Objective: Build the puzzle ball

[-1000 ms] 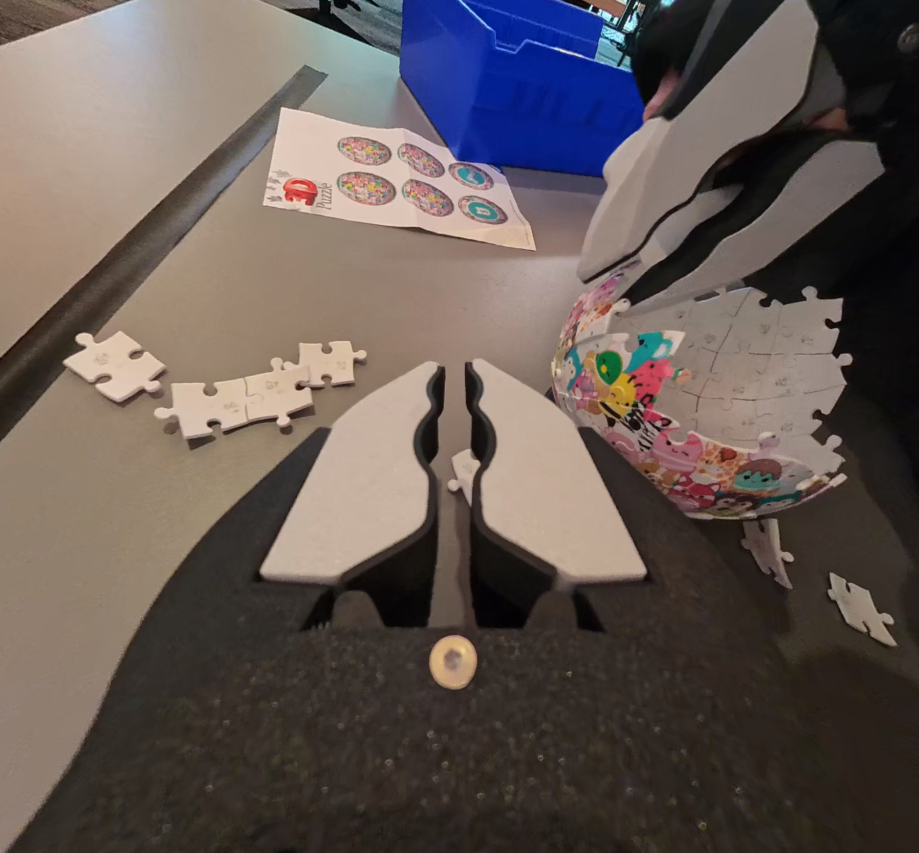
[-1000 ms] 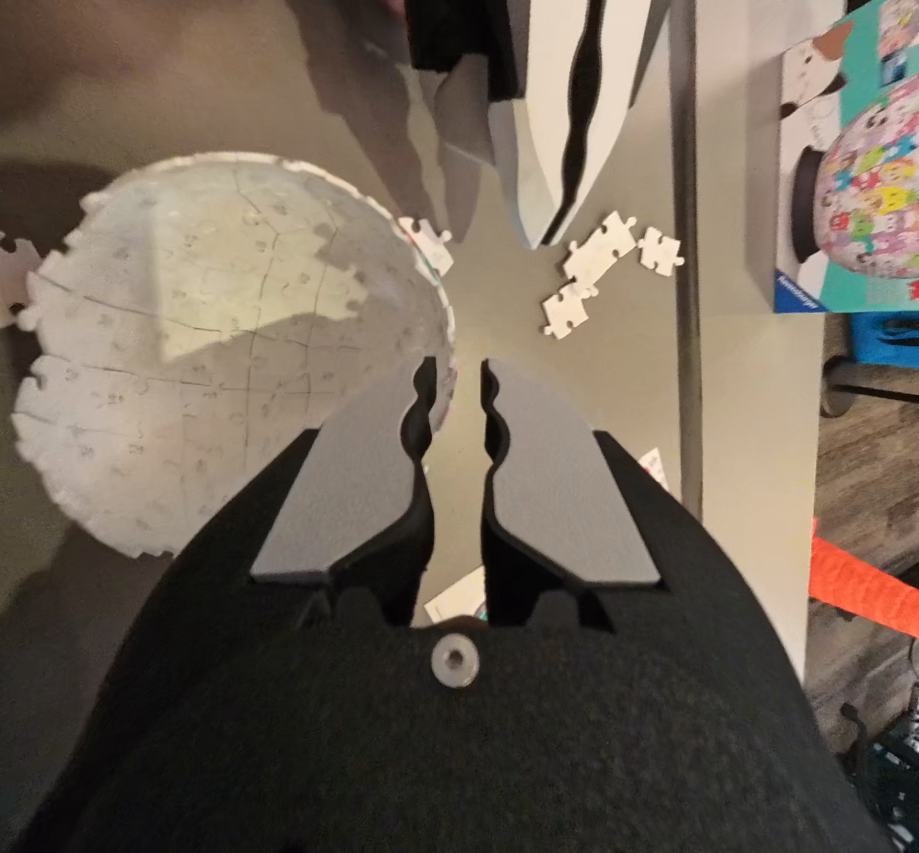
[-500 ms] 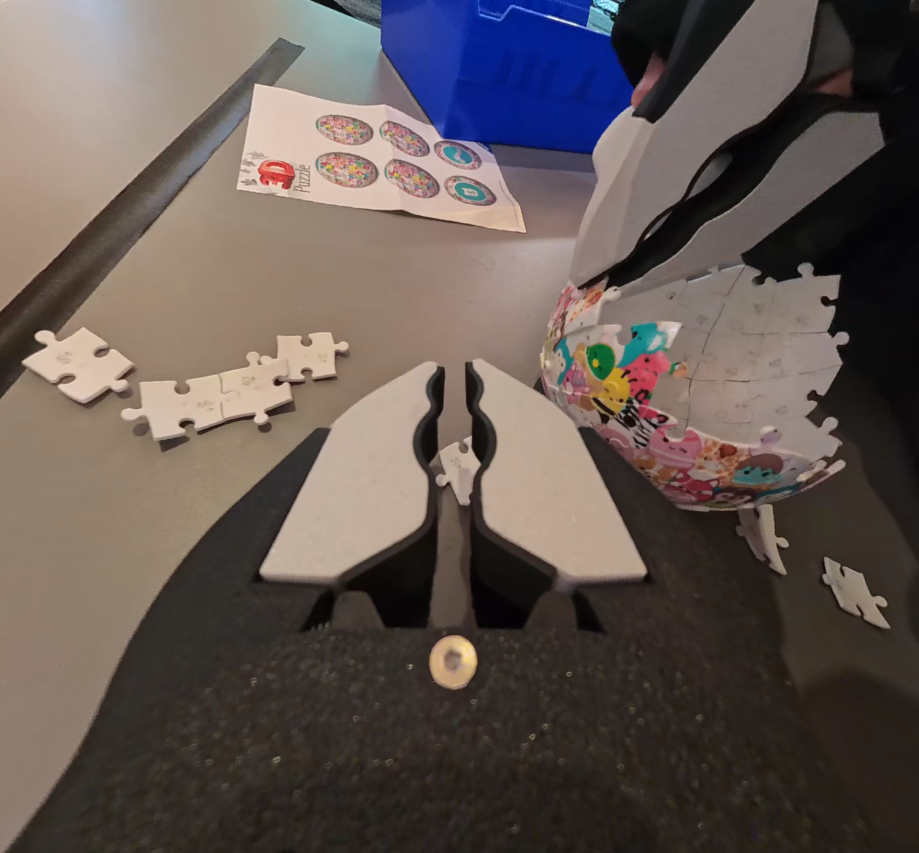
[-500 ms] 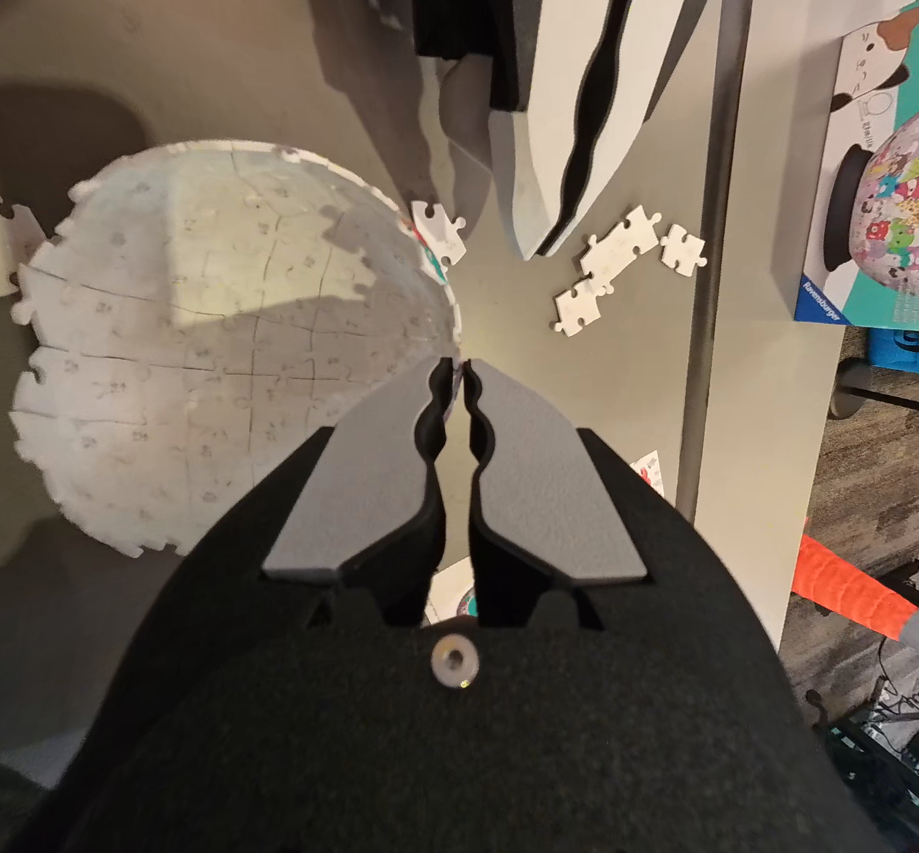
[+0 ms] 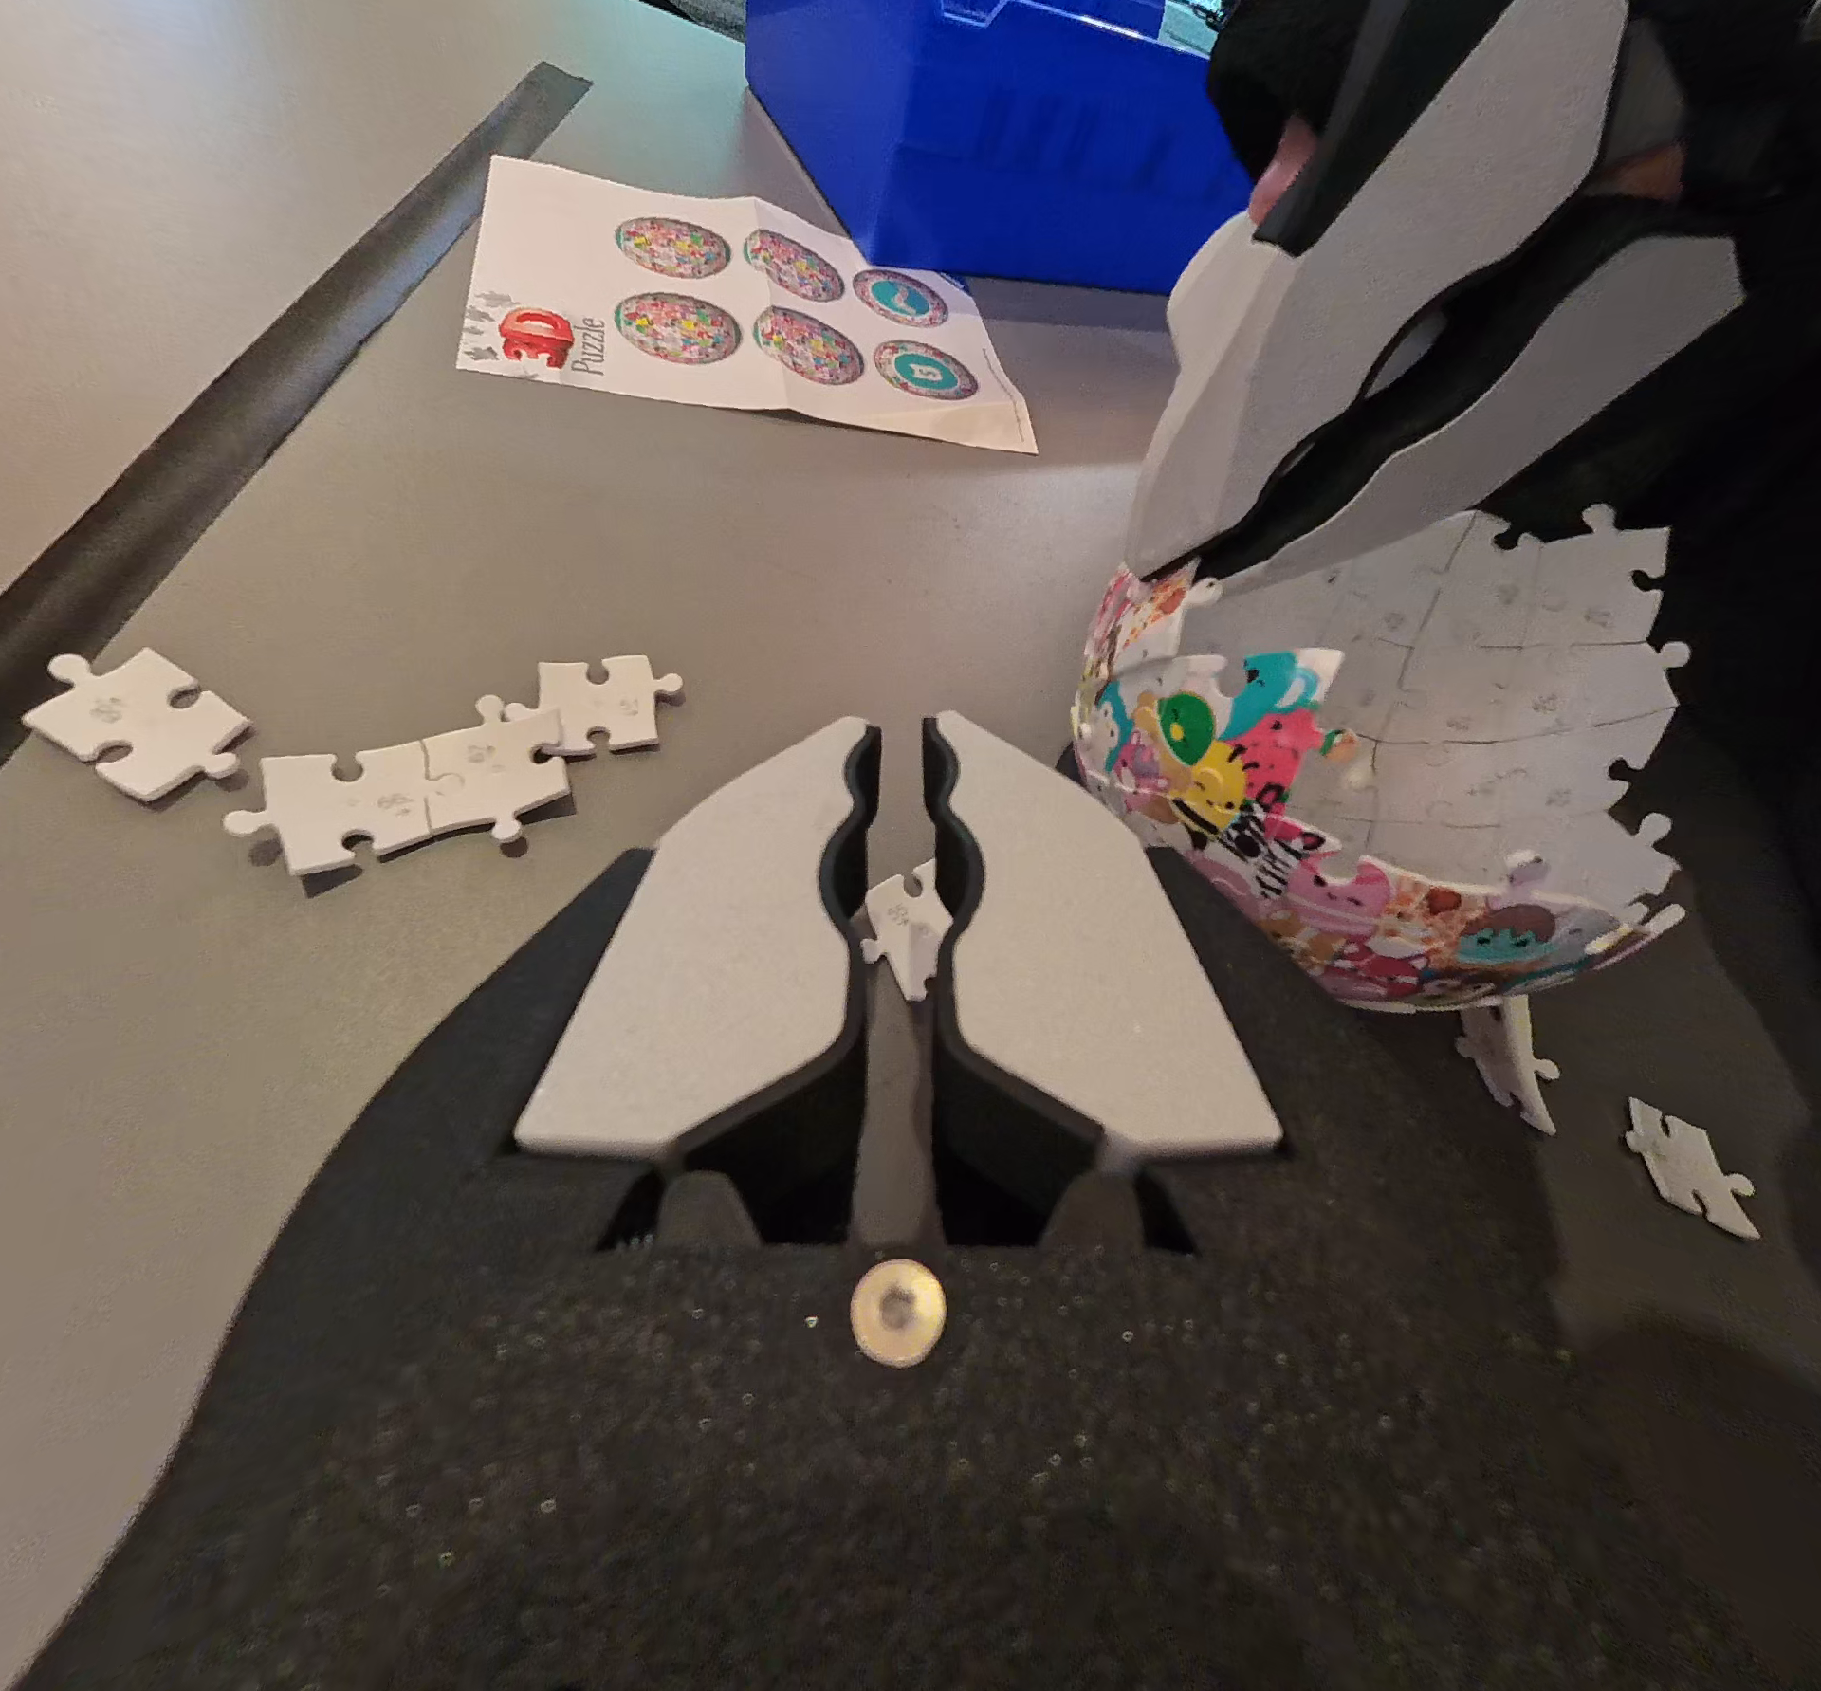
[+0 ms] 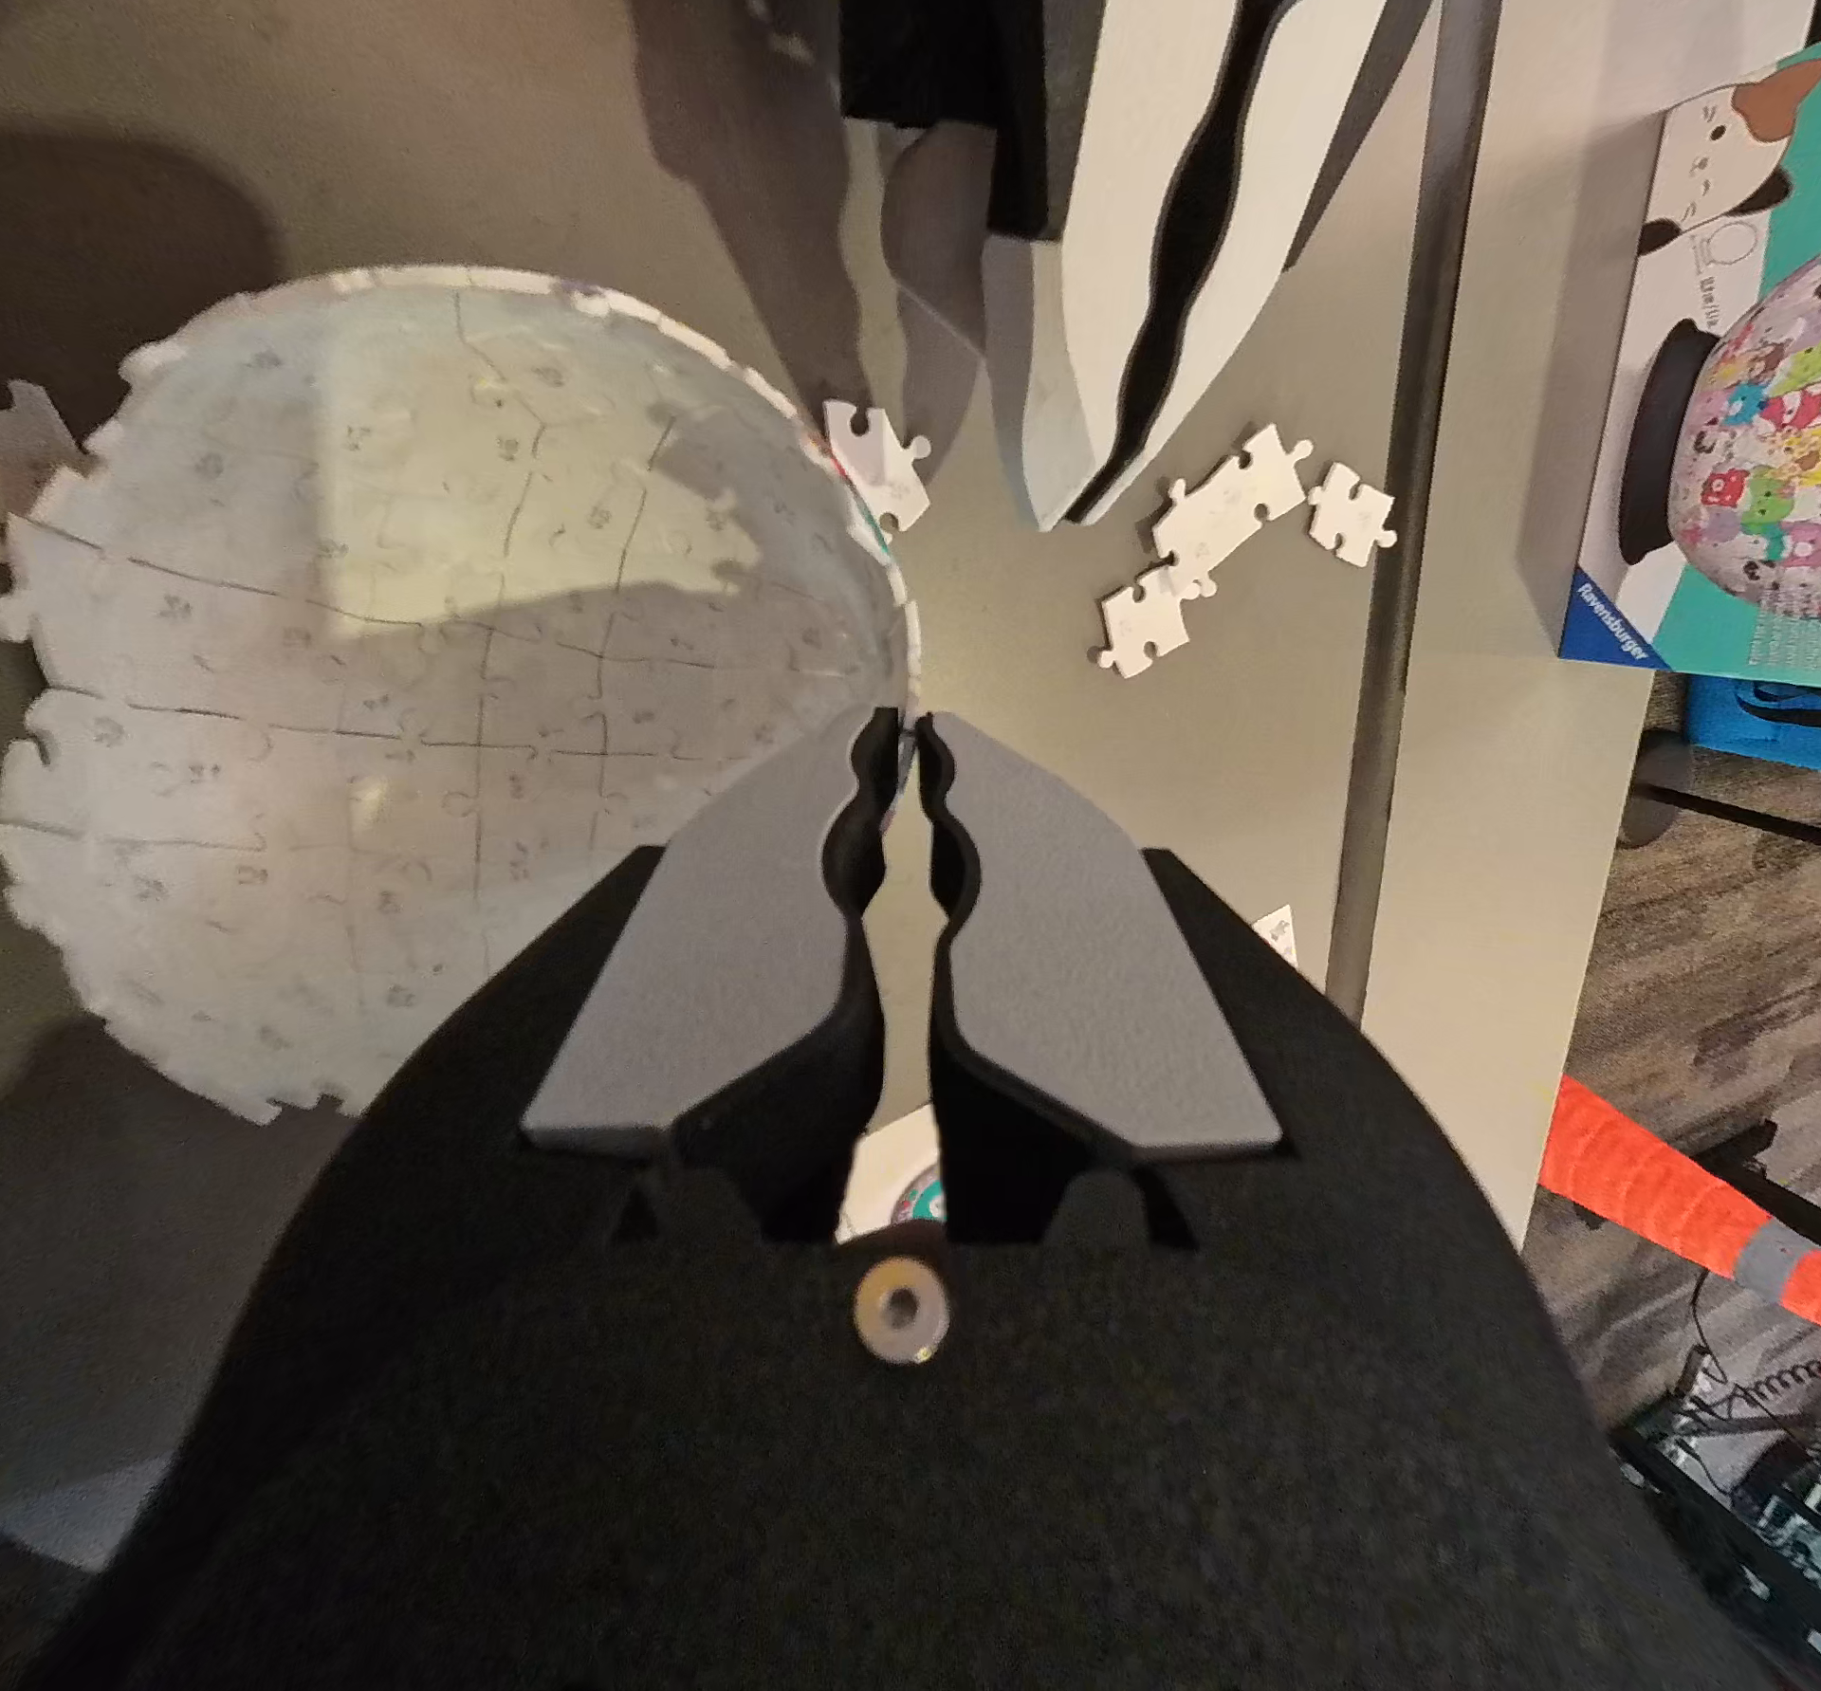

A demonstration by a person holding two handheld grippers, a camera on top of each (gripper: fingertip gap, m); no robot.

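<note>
The half-built puzzle ball (image 5: pixel 1478 708) sits on the grey table (image 5: pixel 690 560) as an open shell, colourful outside and white inside (image 6: pixel 394 658). My right gripper (image 6: pixel 907 719) is shut on the shell's near rim, and it shows from the side in the left wrist view (image 5: pixel 1178 565). My left gripper (image 5: pixel 904 725) is shut to a narrow slit and holds nothing. It hovers over a loose white piece (image 5: pixel 902 929) lying beside the ball (image 6: pixel 877 461). The left gripper also shows in the right wrist view (image 6: pixel 1064 501).
Joined white pieces (image 5: pixel 404 796) and a single piece (image 5: pixel 133 717) lie to the left. Two more pieces (image 5: pixel 1690 1166) lie right of the ball. An instruction sheet (image 5: pixel 739 313) and a blue bin (image 5: pixel 946 116) are behind. The puzzle box (image 6: pixel 1724 363) stands past the table seam (image 6: pixel 1399 560). The grippers' ends are close to 6 cm from one another. Between my left fingertips and the loose white piece (image 5: pixel 902 929) there is roughly 6 cm. Look for it in the right wrist view (image 6: pixel 897 473) too.
My right gripper went from open to shut on the ball's rim. My left gripper drifted forward over the loose piece, its jaws unchanged.
</note>
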